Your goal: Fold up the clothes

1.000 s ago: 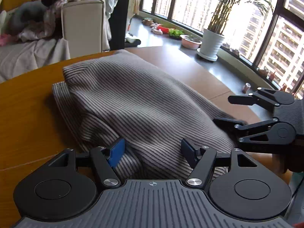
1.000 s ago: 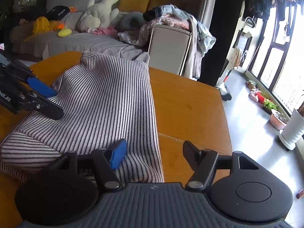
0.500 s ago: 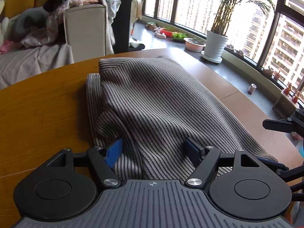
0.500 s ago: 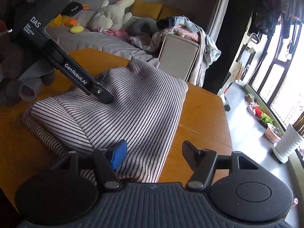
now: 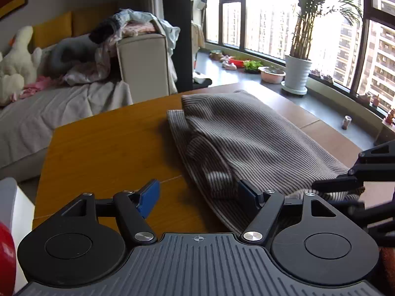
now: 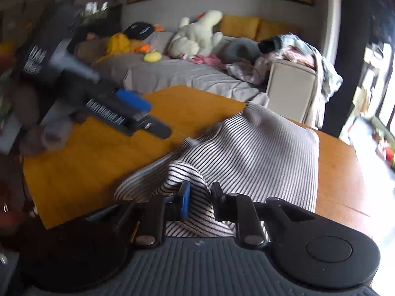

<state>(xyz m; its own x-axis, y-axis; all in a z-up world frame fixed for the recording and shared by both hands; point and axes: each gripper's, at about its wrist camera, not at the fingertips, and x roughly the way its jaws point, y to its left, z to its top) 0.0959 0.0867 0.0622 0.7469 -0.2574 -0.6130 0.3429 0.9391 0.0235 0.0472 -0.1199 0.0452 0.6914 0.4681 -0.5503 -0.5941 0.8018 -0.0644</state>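
Observation:
A grey-and-white striped garment [image 5: 251, 143] lies folded over on the wooden table [image 5: 106, 153], with a rolled bulge at its left edge. My left gripper [image 5: 197, 193] is open and low over the table's near part; its right finger touches the garment's near-left edge, and bare wood shows between the fingers. In the right wrist view the garment [image 6: 259, 153] is bunched up, and my right gripper [image 6: 200, 198] is shut on its near hem, with striped cloth pinched between the narrow fingers. The left gripper [image 6: 138, 113] hovers blurred over the table's far left.
A grey couch [image 6: 177, 74] with plush toys and a beige armchair [image 5: 143, 66] heaped with clothes stand beyond the table. A potted plant [image 5: 297, 74] and bowls sit by the windows. A white and red object [image 5: 9, 234] is at the near left.
My right gripper has closed on the garment's hem and bunched the cloth. My left gripper has shifted left, off the garment and over bare wood.

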